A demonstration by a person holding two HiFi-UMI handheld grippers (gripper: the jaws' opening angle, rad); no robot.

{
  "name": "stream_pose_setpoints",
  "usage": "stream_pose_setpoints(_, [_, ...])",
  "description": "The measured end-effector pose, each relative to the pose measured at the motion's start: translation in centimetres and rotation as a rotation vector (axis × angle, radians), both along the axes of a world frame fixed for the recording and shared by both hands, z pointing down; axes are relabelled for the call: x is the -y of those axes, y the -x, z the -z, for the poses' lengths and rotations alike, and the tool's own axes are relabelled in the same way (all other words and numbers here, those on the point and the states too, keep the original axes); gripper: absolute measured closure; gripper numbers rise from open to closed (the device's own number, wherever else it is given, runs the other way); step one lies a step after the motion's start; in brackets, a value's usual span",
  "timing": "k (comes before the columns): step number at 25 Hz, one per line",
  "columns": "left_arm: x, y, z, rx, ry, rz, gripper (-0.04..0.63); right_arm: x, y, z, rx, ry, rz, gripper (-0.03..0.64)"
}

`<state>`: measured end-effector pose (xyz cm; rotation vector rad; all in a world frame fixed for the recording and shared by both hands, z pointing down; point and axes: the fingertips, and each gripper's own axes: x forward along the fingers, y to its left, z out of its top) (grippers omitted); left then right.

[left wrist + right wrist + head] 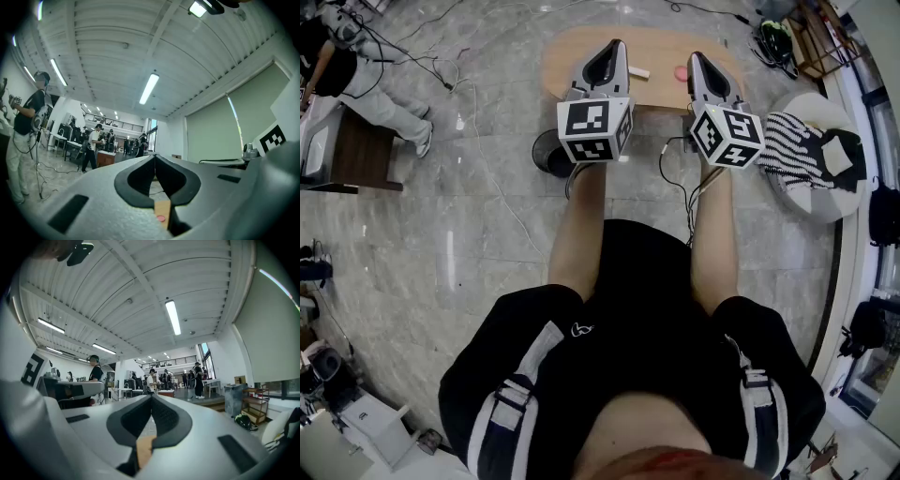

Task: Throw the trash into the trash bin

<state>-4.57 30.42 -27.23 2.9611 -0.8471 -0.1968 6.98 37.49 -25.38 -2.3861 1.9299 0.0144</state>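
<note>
left claw: left gripper out in front, roughly level, jaws pinched fully together, tips meeting, nothing caught between them.
right claw: right gripper alongside it, level too, jaws closed tight and empty.
spacing: the two grippers sit side by side, apart, both noses over the near part of the wooden table.
trash on the table: a pale block lies just right of the left gripper's nose, and a pink piece lies just left of the right gripper's nose. both rest on the wood between the two grippers, untouched.
seen from the left gripper view: below the closed tips there's a sliver of tabletop with the pink piece on it.
seen from the right gripper view: only a strip of wood shows under the shut jaws.
bin: a dark round bin stands on the floor at the table's near-left edge, just below the left marker cube. what's inside it can't be made out.
right of the table: white round seat with a striped cloth draped over it.
floor: black cables trail down from the table edge.
far left: another person stands well away.
</note>
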Motion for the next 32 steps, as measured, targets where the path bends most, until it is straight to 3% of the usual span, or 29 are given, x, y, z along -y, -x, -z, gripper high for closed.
stream_pose_setpoints(7, [1.5, 1.1, -0.2, -0.015, -0.001, 0.009, 0.584, 0.0, -0.4, 0.6, 0.052, -0.081, -0.043, 0.604])
stream_pose_setpoints(17, [4.2, 3.6, -2.5, -0.021, 0.081, 0.037, 0.584, -1.5, -1.5, -0.8, 0.082, -0.078, -0.140, 0.604])
stream_pose_setpoints(32, [4.1, 4.0, -2.6, -0.041, 0.088, 0.046, 0.584, -2.9, -2.3, -0.5, 0.087, -0.097, -0.151, 0.604])
